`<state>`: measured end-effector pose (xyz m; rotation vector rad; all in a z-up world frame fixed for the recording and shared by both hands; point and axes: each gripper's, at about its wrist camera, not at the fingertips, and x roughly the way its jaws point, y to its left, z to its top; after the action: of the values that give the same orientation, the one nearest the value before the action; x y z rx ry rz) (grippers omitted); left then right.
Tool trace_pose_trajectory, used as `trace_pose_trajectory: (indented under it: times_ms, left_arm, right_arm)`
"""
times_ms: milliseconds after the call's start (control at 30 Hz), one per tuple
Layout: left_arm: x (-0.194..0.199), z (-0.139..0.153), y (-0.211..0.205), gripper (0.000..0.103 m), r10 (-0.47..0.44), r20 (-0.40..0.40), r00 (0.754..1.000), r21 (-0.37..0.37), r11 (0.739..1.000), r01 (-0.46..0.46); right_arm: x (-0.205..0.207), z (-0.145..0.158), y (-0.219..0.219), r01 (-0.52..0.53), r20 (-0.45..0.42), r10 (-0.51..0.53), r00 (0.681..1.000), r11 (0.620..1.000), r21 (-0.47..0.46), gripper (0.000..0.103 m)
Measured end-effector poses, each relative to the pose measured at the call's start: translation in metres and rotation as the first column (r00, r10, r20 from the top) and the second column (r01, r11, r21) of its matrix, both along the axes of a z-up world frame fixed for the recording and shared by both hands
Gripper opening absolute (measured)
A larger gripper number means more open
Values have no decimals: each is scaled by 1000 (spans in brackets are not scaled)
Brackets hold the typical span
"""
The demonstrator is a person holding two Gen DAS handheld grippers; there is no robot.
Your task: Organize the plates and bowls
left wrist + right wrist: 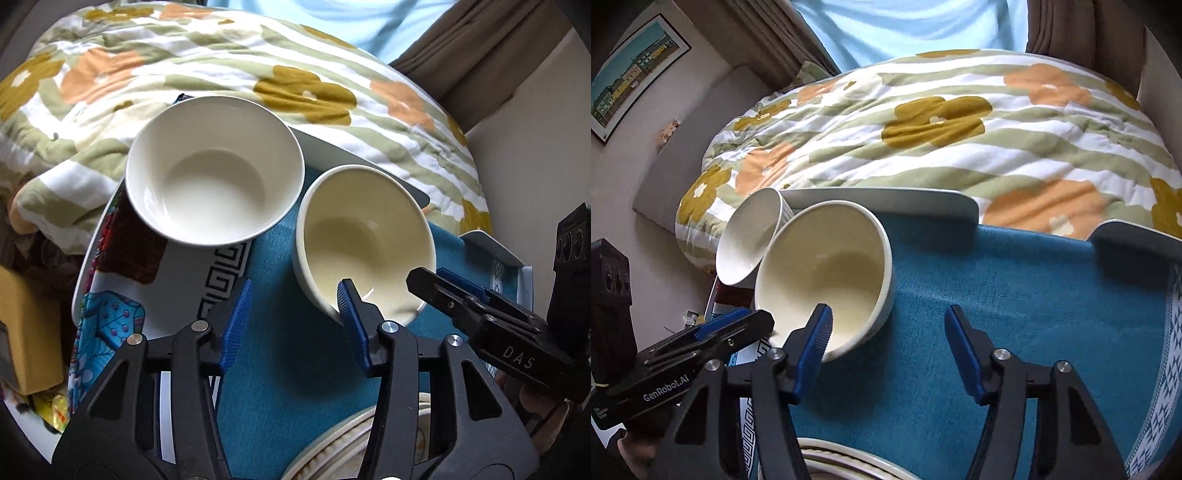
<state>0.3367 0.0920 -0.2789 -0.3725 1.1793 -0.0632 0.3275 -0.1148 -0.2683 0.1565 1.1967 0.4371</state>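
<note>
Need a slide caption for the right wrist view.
Right gripper open over teal mat, left finger at cream bowl rim.

Two bowls: one white bowl [214, 173] at ten o'clock, one cream bowl [364, 240] just beside it at two o'clock. One ridged plate [332, 454] at six o'clock. One tray [1137, 236]. One flowered quilt [960, 147]. One framed picture [631, 77].

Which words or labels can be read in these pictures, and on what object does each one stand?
"DAS": black body of the right tool, left wrist view.
"GenRobot.AI": black body of the left tool, right wrist view.
Small white print on that tool's lower edge: too small to read.
</note>
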Motion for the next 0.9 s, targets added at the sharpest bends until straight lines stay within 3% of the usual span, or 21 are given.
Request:
trace_pose_trajectory:
  times_ms: [67,133,233,633,900]
  left_arm:
    - [7,-6,0,34,-13,-13,1000,-17,1000,12]
    - [13,-10,0,27,-21,-23,1000,-32,999,20]
    - [20,-10,-1,17,-36,-21,999,-45,998,35]
    - [27,-8,-1,16,-59,-20,998,-10,998,59]
    - [11,26,-15,16,-69,34,997,36,997,67]
  right_arm:
    - [4,-4,3,1,-17,0,1000,1000,14,46]
    - [8,-5,8,-5,-24,5,1000,1000,10,31]
    - [10,-5,9,-2,-24,3,1000,1000,18,19]
    - [12,-3,10,23,-15,-23,1000,999,25,17]
    - [-3,23,0,22,35,-23,999,999,40,17]
